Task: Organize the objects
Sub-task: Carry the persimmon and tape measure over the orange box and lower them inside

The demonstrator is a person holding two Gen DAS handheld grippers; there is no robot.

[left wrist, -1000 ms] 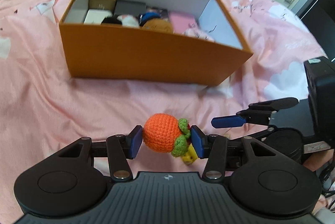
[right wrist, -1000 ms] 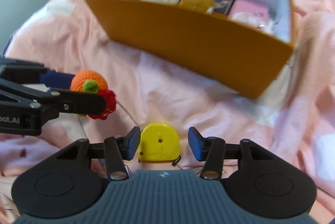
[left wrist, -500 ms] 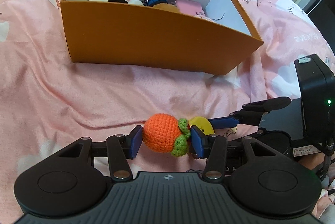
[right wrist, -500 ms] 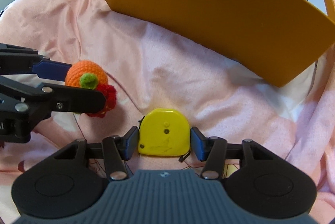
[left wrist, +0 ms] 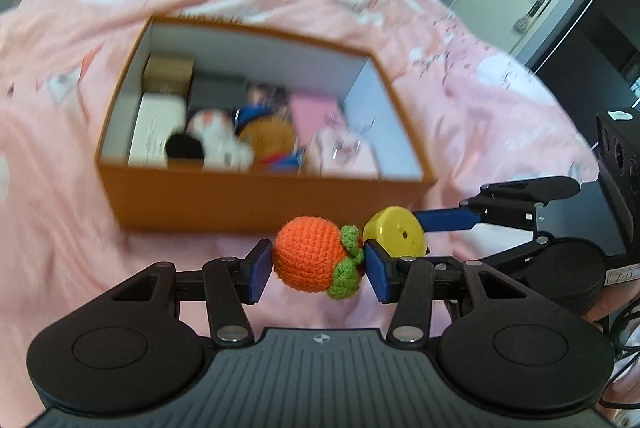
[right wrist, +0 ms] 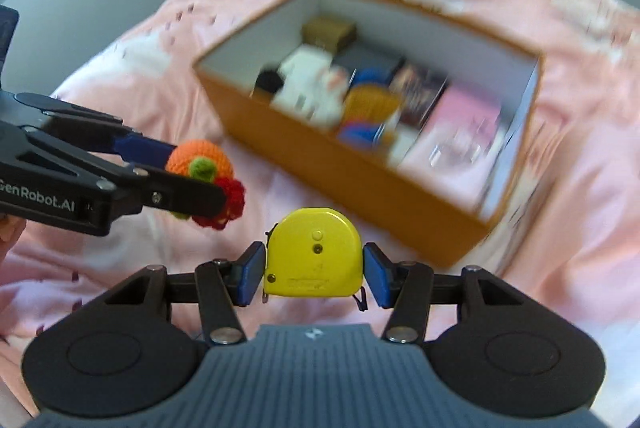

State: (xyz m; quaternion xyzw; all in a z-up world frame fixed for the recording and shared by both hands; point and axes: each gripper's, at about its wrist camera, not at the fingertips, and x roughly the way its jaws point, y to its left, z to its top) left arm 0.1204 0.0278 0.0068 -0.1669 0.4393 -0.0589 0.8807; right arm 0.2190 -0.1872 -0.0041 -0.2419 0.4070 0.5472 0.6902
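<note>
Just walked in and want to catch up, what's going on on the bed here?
A person is tidying small things into an orange box on a pink bedspread, with a gripper in each hand. The left gripper is shut on a crocheted orange toy, and the right gripper is shut on a yellow tape measure. Both are held off the bedspread, short of the box, which already holds several items.

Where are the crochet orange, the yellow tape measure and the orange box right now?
crochet orange [left wrist: 308,254]: left wrist view, on its orange knitted body.
yellow tape measure [right wrist: 314,254]: right wrist view, middle of its flat yellow face.
orange box [left wrist: 256,202]: left wrist view, on its near outer wall.
</note>
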